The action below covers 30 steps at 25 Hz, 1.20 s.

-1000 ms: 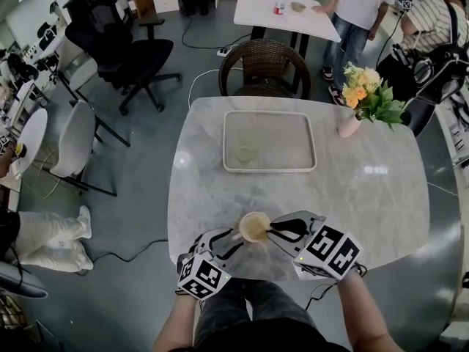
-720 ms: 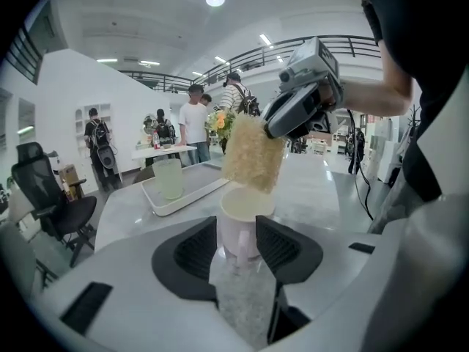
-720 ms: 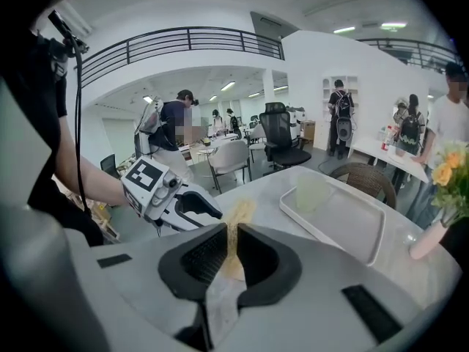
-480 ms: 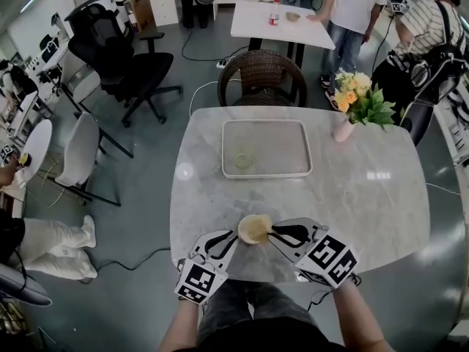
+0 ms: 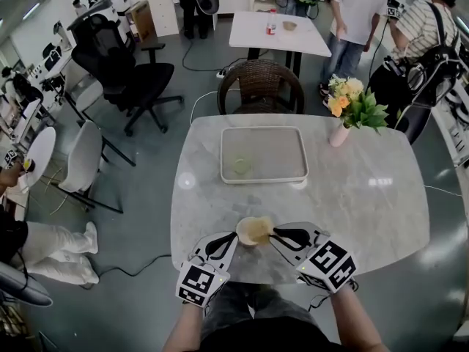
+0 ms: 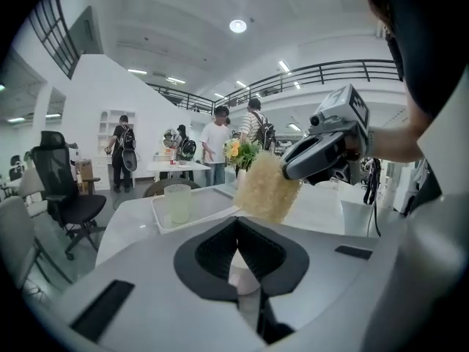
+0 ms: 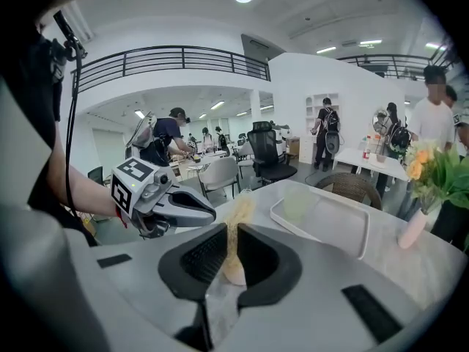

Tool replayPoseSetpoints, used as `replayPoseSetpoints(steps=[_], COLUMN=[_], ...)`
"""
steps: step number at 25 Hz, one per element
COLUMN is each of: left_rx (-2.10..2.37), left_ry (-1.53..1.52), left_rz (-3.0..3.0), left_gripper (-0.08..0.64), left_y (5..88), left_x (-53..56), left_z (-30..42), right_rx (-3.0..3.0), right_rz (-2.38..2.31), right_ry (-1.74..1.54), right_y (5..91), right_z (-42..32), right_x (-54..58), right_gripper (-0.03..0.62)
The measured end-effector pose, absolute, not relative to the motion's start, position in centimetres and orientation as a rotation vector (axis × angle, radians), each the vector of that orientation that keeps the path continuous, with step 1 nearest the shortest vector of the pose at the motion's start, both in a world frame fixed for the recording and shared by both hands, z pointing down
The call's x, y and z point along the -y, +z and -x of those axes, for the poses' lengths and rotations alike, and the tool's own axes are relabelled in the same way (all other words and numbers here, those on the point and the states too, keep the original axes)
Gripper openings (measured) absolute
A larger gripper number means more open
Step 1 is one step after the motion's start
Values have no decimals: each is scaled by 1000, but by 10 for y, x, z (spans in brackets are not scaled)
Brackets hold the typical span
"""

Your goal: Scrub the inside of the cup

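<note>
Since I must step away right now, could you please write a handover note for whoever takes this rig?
Left claw: just closed, nothing between its jaws.
Right claw: shut on the scrubbing sponge, above the table's near side.
Cup: upright in the tray, untouched by either claw.
Done: sponge in hand. Left: grip the cup, scrub its inside.

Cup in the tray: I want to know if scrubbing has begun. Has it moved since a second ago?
No. The cup sits in the near-left part of the tray, just as it did before.
</note>
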State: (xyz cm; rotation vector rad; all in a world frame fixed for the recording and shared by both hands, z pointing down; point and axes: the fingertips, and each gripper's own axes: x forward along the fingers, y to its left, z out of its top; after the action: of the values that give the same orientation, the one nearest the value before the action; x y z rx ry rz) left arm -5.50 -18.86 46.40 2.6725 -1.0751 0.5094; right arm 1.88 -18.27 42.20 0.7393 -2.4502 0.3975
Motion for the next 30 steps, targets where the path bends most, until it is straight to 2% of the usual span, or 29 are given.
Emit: replayPoseSetpoints(steps=[30], left_rx=[1219], left_ry=[444], left_rz=[-2594], left_gripper=[12], left_y=[446], left_x=[177], left_z=[56], right_rx=[2518], right_rz=[-704], right_ry=[365], right_y=[416], right_z=[-30], right_x=[175], right_gripper=[52])
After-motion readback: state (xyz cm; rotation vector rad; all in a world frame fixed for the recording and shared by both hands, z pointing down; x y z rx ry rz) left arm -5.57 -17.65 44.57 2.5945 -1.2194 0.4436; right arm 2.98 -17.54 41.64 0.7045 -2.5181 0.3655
